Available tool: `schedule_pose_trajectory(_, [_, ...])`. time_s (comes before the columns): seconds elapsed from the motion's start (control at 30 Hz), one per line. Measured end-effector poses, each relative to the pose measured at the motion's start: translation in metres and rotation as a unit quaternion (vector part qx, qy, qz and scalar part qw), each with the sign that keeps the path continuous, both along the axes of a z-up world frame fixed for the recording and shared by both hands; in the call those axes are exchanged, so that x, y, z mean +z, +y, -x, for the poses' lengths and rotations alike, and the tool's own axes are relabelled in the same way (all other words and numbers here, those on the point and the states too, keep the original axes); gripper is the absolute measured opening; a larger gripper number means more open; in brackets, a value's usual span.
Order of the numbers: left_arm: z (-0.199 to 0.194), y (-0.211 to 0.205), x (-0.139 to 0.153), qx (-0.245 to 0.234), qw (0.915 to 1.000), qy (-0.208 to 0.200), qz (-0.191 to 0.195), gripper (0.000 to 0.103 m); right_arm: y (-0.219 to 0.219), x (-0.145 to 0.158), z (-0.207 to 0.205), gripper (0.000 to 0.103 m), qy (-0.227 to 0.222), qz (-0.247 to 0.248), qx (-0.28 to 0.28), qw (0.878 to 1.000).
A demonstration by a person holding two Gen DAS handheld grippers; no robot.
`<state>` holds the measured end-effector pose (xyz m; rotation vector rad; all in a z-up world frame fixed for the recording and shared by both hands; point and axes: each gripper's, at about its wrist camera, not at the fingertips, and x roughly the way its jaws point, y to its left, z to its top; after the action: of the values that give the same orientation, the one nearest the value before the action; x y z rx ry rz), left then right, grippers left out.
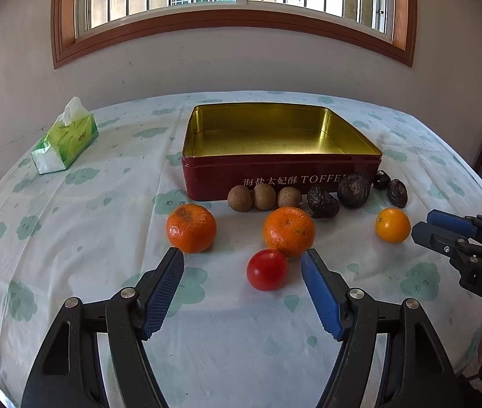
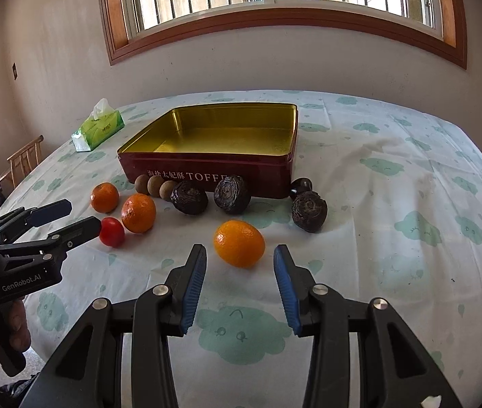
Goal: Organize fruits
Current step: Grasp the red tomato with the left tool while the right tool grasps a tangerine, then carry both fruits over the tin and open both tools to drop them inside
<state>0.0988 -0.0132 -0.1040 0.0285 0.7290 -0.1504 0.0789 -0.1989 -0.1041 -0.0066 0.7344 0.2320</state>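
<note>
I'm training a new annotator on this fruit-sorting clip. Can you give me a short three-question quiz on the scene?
1. True or false: the tin already holds some fruit.
2. Which fruit lies ahead of the left gripper? A) the tomato B) the small orange C) a dark wrinkled fruit
3. Fill in: the three small brown round fruits sit on the cloth right in front of the ____.

Key
1. False: its gold inside is bare.
2. A: the tomato, just beyond the jaws' tips and not gripped. The small orange lies ahead of the right gripper.
3. tin
</note>
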Motion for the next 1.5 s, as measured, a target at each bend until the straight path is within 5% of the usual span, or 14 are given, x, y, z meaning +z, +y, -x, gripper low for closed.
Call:
schedule_pose_trajectory(0.33, [-0.025,-0.008,-0.014,-0.038,0.9981,0.039,-0.029,0.068,0.01,-0.011,-0.027,0.04,0.024,0.012,0.011,1.0])
schedule_pose_trajectory(0.47, [-0.03,-0.012,-0.023,-0.068,0.9951,0.069,-0.019,0.032,0.01,-0.016,-0.033,0.041,0.035,0.012,0.009,0.999])
schedule_pose_trajectory(0.5, [-0.029,-0.013,-0.022,-0.067,0.9955,0.063,-0.024,0.03,0.01,-0.018,-0.033,0.041,0.037,0.012,0.01,0.999])
schedule_pose_trajectory(0.87, [-0.009,-0.006,0.012,-0.05,0.9984,0.025,-0.01,0.03,0.007,-0.015,-0.019,0.037,0.027,-0.009,0.024,0.999])
schedule_pose_trajectory(1.5, [-0.044,-0.015,0.089,-0.049,0.9976,-0.049,-0.004,0.03,0.023,0.063,-0.026,0.037,-0.059,-0.025,0.035,0.997])
